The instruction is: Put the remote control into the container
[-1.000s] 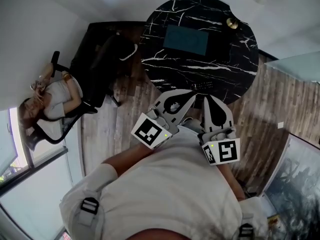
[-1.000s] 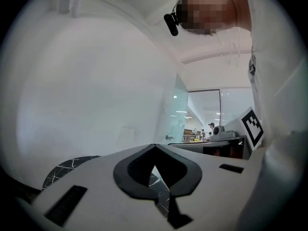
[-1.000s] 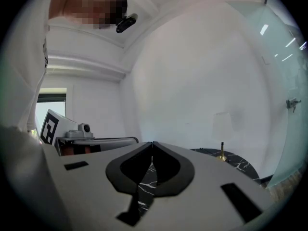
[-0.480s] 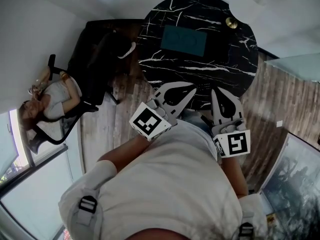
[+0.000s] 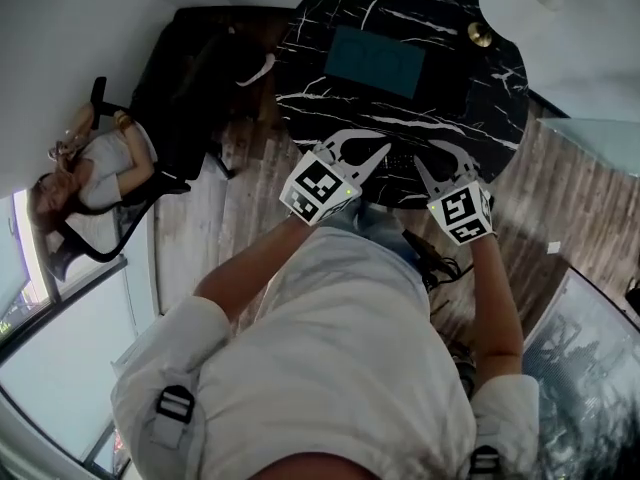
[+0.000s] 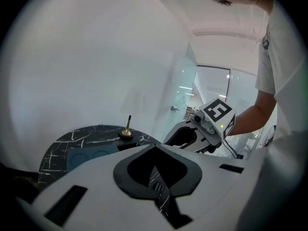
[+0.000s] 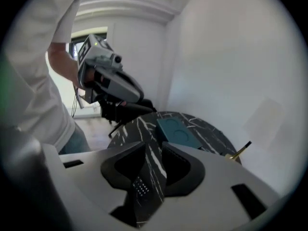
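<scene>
The remote control [image 7: 139, 186] is a dark, buttoned bar lying near the front edge of the black marble table [image 5: 330, 98]. It shows through the jaws in both gripper views, also as the remote [image 6: 156, 186]. The container [image 5: 375, 60] is a teal tray further back on the table, also visible as the container [image 7: 175, 131]. My right gripper [image 7: 154, 150] hovers over the remote. Its jaws are opening, with a narrow gap and nothing pressed between the pads. My left gripper [image 6: 154, 145] is beside it with its tips together, holding nothing.
A small brass stand [image 5: 480, 35] sits at the table's far right rim. A black office chair [image 5: 200, 78] stands left of the table, and a seated person [image 5: 95, 168] is further left. A cable [image 5: 435, 258] lies on the wooden floor.
Both grippers have moved forward from in front of my body to the table's near edge, over the remote. The right jaws have parted slightly.
</scene>
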Available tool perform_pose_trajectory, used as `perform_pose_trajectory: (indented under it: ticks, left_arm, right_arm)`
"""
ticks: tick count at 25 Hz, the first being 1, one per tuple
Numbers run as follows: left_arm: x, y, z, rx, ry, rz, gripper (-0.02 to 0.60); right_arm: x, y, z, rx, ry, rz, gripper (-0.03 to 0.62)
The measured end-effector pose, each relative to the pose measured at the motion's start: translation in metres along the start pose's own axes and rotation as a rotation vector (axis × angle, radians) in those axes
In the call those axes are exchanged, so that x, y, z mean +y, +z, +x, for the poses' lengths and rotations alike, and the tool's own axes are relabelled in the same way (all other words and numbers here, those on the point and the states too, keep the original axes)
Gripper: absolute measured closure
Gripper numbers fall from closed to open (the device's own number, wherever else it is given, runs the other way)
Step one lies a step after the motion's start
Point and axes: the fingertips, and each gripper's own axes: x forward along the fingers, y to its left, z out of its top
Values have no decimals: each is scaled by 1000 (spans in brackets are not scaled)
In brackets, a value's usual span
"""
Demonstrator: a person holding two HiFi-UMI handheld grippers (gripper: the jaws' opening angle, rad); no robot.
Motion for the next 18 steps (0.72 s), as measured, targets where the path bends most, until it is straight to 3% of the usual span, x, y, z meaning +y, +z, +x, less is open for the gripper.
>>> perform_pose_trajectory:
  ticks: [4, 9, 18]
  left_arm:
    - [14, -50, 21, 100, 16, -44, 575]
    - [28, -98, 43, 173, 49, -41, 575]
    - [40, -158, 66, 263, 59, -110, 575]
  right_arm:
    - [29, -56, 51, 150, 131, -91, 443]
    - [62, -120, 102, 317, 255, -229, 366]
    - [74, -190, 145, 507, 351, -356, 337]
